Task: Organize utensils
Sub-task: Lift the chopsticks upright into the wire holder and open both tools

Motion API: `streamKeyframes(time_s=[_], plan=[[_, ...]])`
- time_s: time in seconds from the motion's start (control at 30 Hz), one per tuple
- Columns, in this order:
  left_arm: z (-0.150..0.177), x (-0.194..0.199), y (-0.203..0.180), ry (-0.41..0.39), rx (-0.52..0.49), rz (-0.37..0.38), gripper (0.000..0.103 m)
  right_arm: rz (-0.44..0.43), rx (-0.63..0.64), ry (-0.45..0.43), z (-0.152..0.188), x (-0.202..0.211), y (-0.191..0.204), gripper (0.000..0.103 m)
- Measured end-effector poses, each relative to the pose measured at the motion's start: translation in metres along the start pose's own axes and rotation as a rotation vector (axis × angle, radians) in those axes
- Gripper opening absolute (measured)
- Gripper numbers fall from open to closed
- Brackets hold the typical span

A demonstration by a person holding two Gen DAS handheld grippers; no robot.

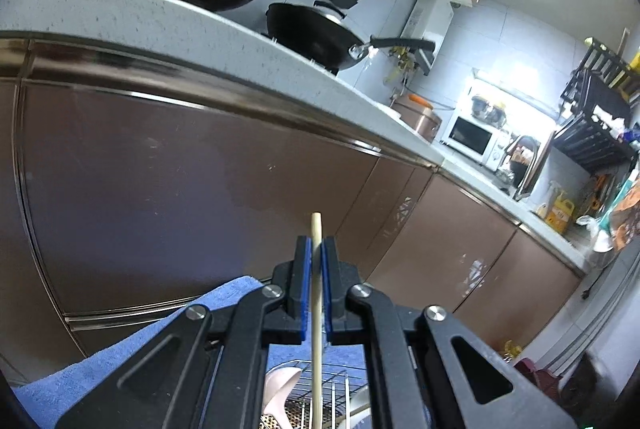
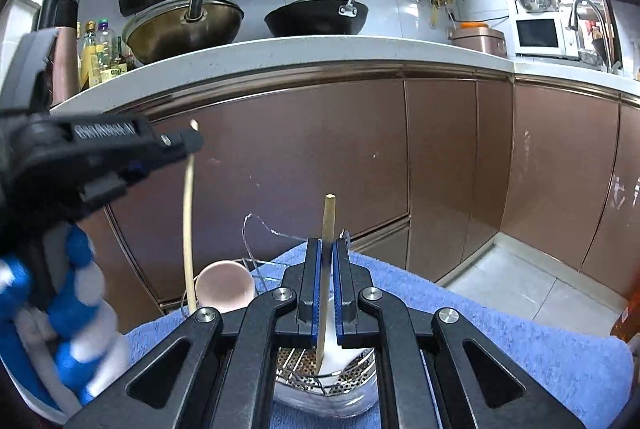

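**Lowering two chopsticks toward the drainer basket**

Step in hand, as judged: placement of chopsticks into the perforated metal utensil holder [image 2: 326, 375] resting on the blue towel [image 2: 500, 341].

Left gripper [image 1: 316, 253]: jaws closed on a pale chopstick [image 1: 317, 293], held upright, top end poking above the pads, lower length running down over the wire rack [image 1: 320, 385].

Right gripper [image 2: 328, 253]: jaws clamped on a second chopstick [image 2: 326, 269], lower end reaching into the holder beside a white spoon [image 2: 332, 349].

Pink spoon [image 2: 224, 285] just left of the holder.

Next move, probably: tips seated inside the holder, then both pairs of jaws released without tipping the sticks out.
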State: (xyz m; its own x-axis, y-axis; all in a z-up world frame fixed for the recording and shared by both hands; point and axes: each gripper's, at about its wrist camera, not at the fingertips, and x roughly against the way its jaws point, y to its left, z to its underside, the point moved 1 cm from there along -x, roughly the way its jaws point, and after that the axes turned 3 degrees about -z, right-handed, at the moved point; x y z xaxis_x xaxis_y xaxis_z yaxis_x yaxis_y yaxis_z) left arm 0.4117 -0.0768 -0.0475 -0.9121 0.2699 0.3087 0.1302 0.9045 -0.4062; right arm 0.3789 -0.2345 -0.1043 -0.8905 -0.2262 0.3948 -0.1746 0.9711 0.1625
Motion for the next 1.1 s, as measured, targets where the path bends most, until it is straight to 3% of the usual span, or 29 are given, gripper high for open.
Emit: streamKeyframes(time_s=[0.1,0.23,0.43,0.57,0.77,0.93,1.1], plan=[[-0.009,0.013,-0.001,-0.028,0.006,0.015,0.005,-0.008,-0.019,0.002,0.0,0.002,-0.004,0.009],[-0.02,0.03,-0.003,-0.066,0.011,0.034,0.005,-0.019,-0.053,-0.02,-0.002,0.014,-0.01,0.023],[-0.029,0.038,-0.015,-0.128,-0.023,0.01,0.005,-0.025,-0.113,-0.073,-0.007,0.039,-0.022,0.027],[-0.015,0.031,-0.019,-0.166,-0.043,-0.043,0.005,-0.032,-0.183,-0.095,-0.007,0.058,-0.034,0.033],[0.016,0.018,-0.021,-0.15,-0.069,-0.068,0.007,-0.016,-0.233,-0.125,-0.005,0.091,-0.045,0.043],[0.028,0.023,-0.018,-0.099,-0.09,-0.065,0.027,0.015,-0.247,-0.139,0.0,0.122,-0.047,0.05],[0.024,0.057,-0.019,-0.08,-0.122,-0.08,0.04,0.066,-0.241,-0.136,0.005,0.154,-0.043,0.058]])
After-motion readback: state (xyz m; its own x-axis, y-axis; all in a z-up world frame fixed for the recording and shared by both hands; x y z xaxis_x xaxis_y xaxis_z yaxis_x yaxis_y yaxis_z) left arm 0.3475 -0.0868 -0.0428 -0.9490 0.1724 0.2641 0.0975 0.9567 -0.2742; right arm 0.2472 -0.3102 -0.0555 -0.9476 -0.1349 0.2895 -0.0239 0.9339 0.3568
